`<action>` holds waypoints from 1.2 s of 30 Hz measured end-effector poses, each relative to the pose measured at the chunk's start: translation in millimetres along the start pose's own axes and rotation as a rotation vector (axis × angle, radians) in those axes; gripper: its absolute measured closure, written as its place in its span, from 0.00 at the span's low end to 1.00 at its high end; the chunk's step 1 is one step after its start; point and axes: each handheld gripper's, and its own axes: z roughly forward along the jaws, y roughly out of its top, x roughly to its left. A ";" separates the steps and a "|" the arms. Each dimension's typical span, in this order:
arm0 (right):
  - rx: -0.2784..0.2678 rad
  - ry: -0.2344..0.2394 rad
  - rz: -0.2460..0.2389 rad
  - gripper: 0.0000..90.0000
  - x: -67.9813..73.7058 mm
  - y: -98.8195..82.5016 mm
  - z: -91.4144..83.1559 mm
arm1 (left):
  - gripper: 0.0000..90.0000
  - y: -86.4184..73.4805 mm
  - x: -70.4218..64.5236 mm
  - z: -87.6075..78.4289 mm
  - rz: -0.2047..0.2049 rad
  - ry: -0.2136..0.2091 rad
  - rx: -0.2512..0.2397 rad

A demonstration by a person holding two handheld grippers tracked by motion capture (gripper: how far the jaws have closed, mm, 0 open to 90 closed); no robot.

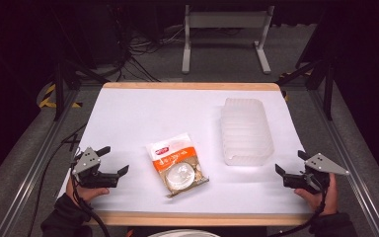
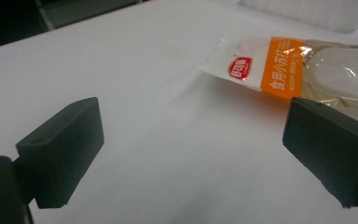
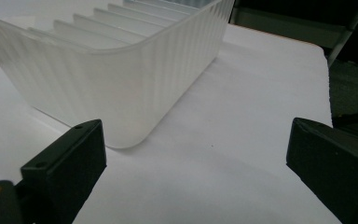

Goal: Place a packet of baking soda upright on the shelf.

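Observation:
A clear snack packet [image 1: 178, 163] with an orange band and a red logo lies flat near the middle of the white table top [image 1: 143, 113]. The left gripper view shows the packet [image 2: 307, 65] ahead and to the right of the jaws. My left gripper [image 1: 114, 159] rests at the front left, open, with nothing between its jaws [image 2: 193, 154]. A translucent ribbed plastic bin [image 1: 245, 129] stands right of centre. At the front right my right gripper [image 1: 289, 162] is open and empty, with the bin's corner [image 3: 121, 88] just ahead of its jaws [image 3: 196, 163].
The white sheet sits on a board with a wooden edge [image 1: 197, 217]. Metal rails [image 1: 29, 173] run along both sides. Beyond the far edge a white metal frame [image 1: 227, 34] and loose cables [image 1: 138, 54] stand on the floor.

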 end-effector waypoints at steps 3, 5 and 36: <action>0.011 0.012 -0.021 0.05 4.3 1.8 1.5 | 0.08 -2.0 0.1 2.6 -0.012 -0.021 0.025; 0.019 0.021 -0.035 0.06 6.4 2.4 2.3 | 0.08 -3.6 1.0 5.4 -0.021 -0.041 0.054; 0.081 0.036 -0.109 0.08 16.5 1.8 11.4 | 0.13 17.2 -24.3 69.8 -0.280 -0.284 0.206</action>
